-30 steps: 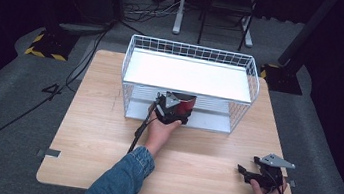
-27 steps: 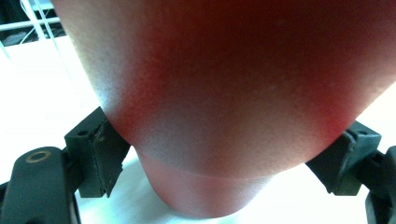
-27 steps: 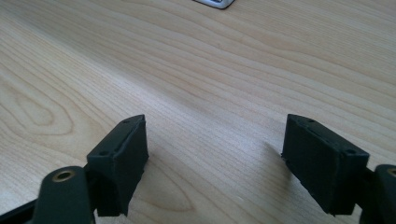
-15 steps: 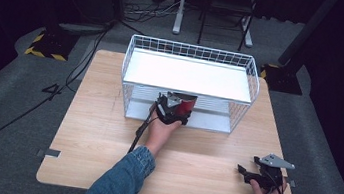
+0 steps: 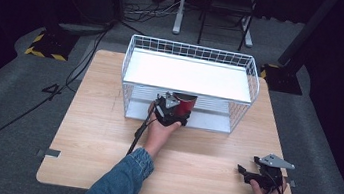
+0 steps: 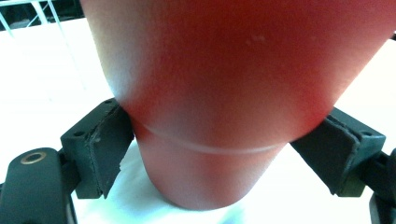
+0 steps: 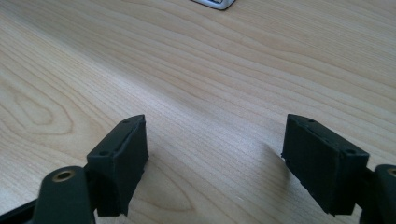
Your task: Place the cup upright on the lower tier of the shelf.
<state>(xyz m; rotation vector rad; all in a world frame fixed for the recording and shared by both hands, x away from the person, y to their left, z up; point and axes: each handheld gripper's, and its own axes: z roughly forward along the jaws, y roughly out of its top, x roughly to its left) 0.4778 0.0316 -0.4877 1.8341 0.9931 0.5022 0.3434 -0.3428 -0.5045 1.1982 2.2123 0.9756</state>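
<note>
A red cup [image 5: 185, 102] [image 6: 233, 70] stands on the white lower level of a wire rack [image 5: 133, 71], under its white top shelf. My left gripper [image 5: 178, 109] [image 6: 229, 116] reaches into the rack's front. Its jaws have just been opening, and both pads [image 6: 109, 140] still touch the cup's tapered sides. The cup's base rests on the white floor of the rack. My right gripper [image 5: 243, 172] [image 7: 217, 140] lies low over the wooden table [image 5: 101, 118] near its front right corner. It is open, with only bare wood between its fingers.
The rack stands at the back middle of the table. The left gripper's cable [image 5: 137, 135] trails back along the forearm. Beyond the table there are a dark floor, chair legs [image 5: 178, 12] and cables.
</note>
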